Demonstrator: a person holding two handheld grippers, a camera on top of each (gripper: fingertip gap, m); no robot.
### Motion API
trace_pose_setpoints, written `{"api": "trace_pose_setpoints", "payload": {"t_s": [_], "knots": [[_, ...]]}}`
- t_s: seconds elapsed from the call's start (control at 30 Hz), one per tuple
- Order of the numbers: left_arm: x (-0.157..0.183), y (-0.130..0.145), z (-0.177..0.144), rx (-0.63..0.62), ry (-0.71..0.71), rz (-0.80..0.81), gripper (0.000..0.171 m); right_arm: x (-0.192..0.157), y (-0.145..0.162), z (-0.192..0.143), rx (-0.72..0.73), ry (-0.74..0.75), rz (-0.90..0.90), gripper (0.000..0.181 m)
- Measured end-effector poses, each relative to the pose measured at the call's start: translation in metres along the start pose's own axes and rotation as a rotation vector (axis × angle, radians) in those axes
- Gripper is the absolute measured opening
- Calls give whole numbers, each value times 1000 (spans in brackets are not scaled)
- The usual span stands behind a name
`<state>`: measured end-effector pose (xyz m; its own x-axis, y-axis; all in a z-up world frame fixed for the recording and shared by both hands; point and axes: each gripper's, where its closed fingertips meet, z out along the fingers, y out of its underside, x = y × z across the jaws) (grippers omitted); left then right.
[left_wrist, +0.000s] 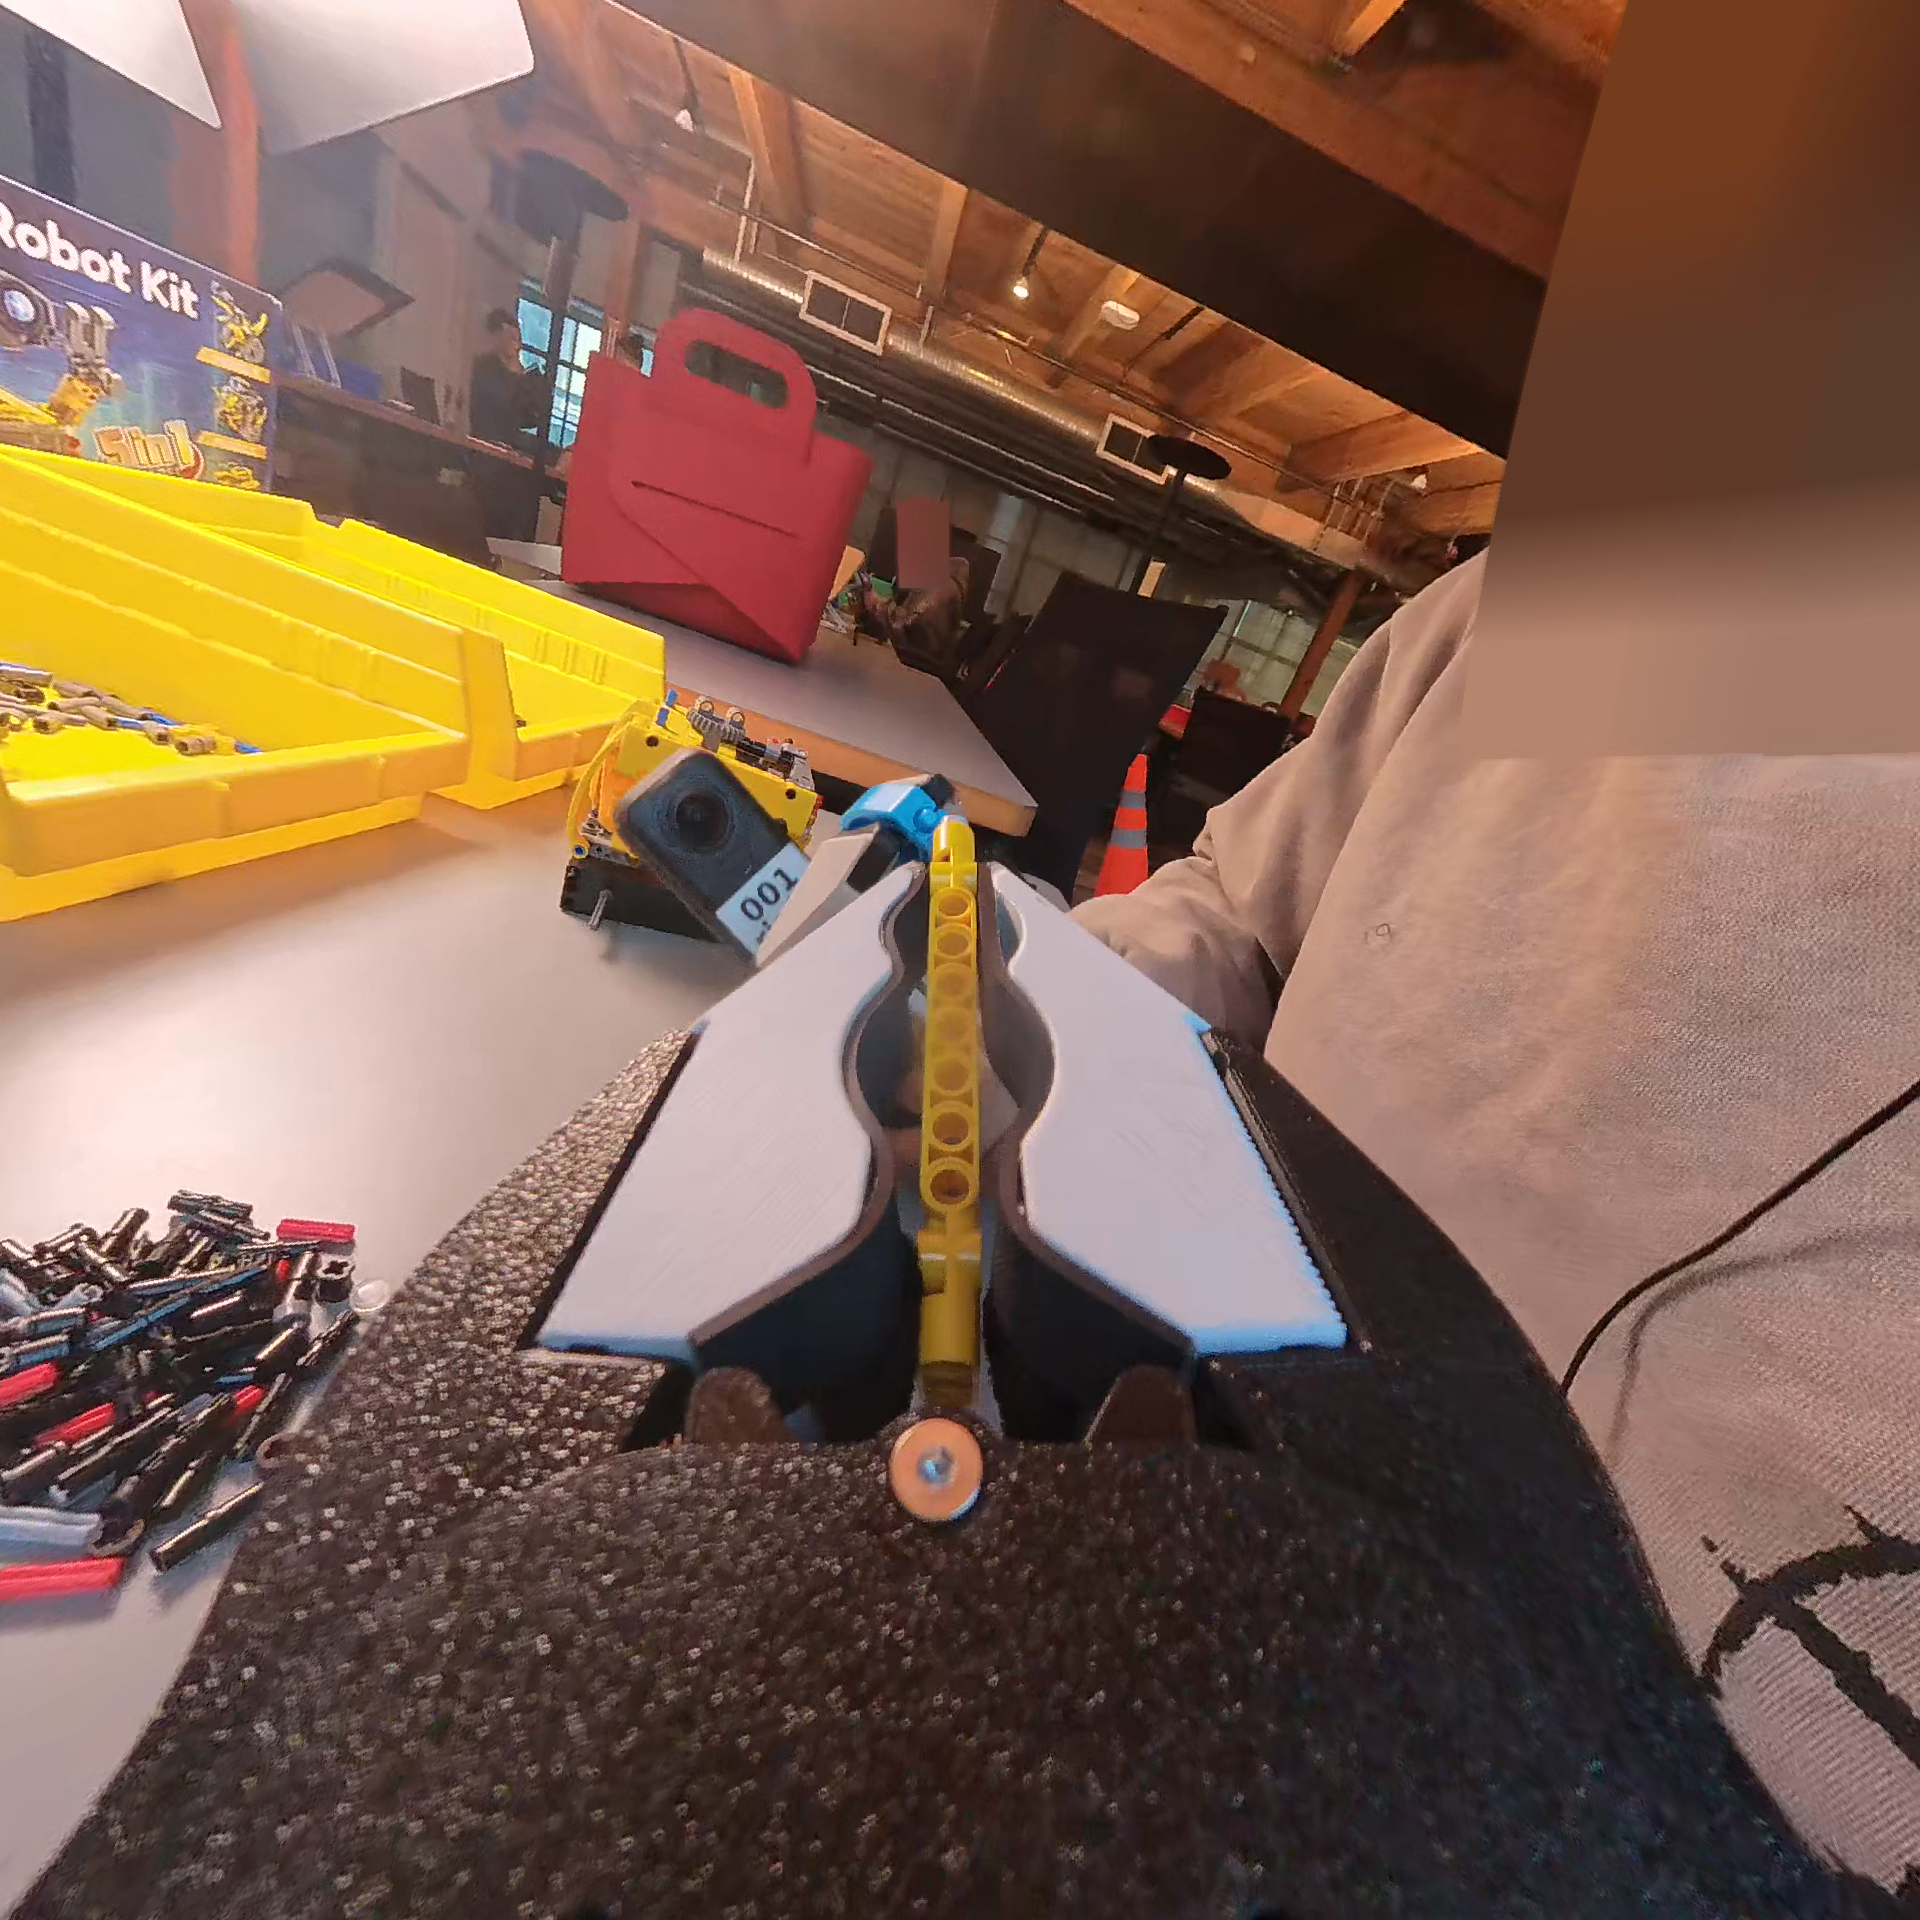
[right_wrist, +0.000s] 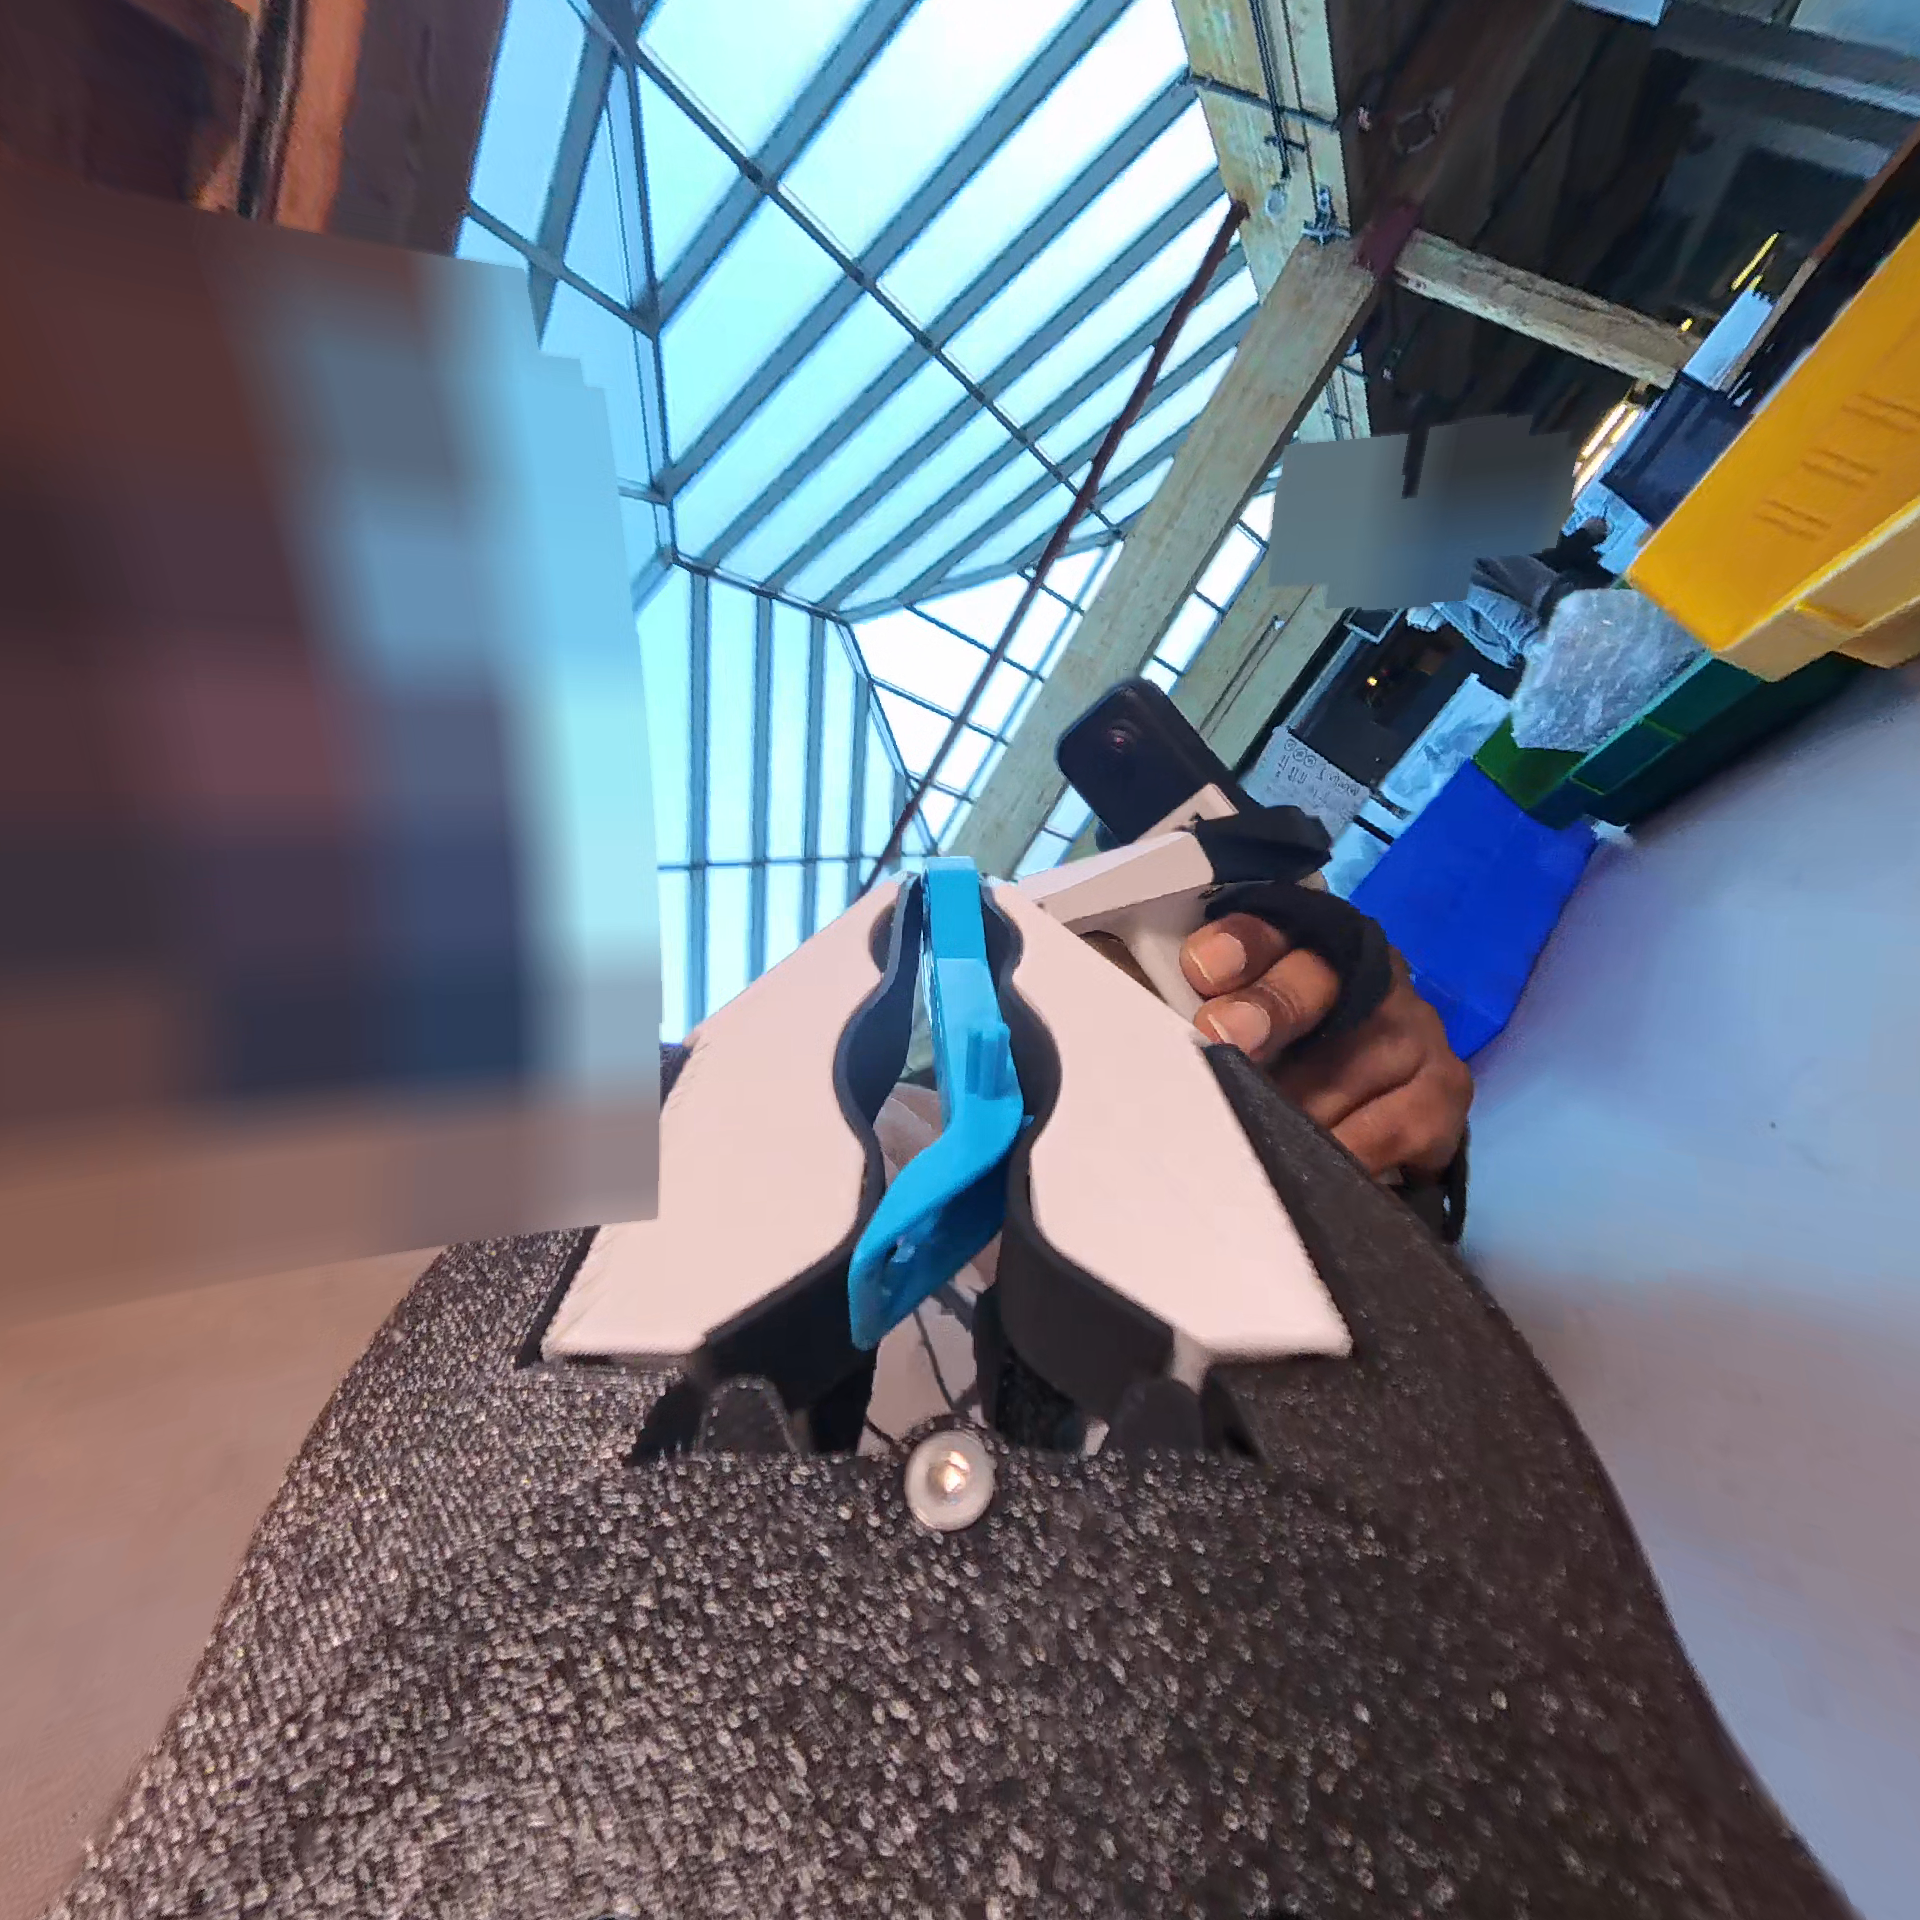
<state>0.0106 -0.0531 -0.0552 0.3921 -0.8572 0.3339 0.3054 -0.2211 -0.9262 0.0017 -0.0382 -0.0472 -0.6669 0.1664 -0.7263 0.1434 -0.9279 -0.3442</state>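
My left gripper (left_wrist: 954, 883) is shut on a long yellow beam with holes (left_wrist: 951, 1081), held along the gap between the fingers, its tip sticking out past the fingertips. Right at that tip is a blue piece (left_wrist: 902, 808) held by the other gripper (left_wrist: 831, 894), which carries a black camera (left_wrist: 707, 831). My right gripper (right_wrist: 951, 883) is shut on that blue bent plastic piece (right_wrist: 951, 1091) and is tilted up toward a glass roof. The left gripper (right_wrist: 1132, 883), with a hand (right_wrist: 1340, 1039) on it, shows just beyond its fingertips.
A yellow sorting tray (left_wrist: 239, 665) with small parts lies at the left, a printed kit box (left_wrist: 135, 343) behind it. A yellow and black brick model (left_wrist: 634, 821) stands behind the camera. A heap of black and red pins (left_wrist: 135, 1340) lies at the lower left. A red bag (left_wrist: 707, 499) stands farther back. My two grippers' fingertips are within a few centimetres of each other.
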Motion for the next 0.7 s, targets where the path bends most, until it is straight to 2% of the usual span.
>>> {"api": "trace_pose_setpoints", "payload": {"t_s": [0.03,0.2,0.33,0.63,0.7], "knots": [[0,1,-1,-4,1,4,6,2,3,0,-42,34,-54,8],[-11,2,-8,-9,-48,10,6,0,3,1,-213,182,-403,8],[-19,7,-8,-41,-102,23,6,6,4,2,-280,298,-586,8],[-29,13,-9,-121,-205,96,6,31,-4,-12,-364,532,-799,9],[-33,15,-11,-146,-234,120,6,31,-4,-13,-363,533,-795,9]]}}
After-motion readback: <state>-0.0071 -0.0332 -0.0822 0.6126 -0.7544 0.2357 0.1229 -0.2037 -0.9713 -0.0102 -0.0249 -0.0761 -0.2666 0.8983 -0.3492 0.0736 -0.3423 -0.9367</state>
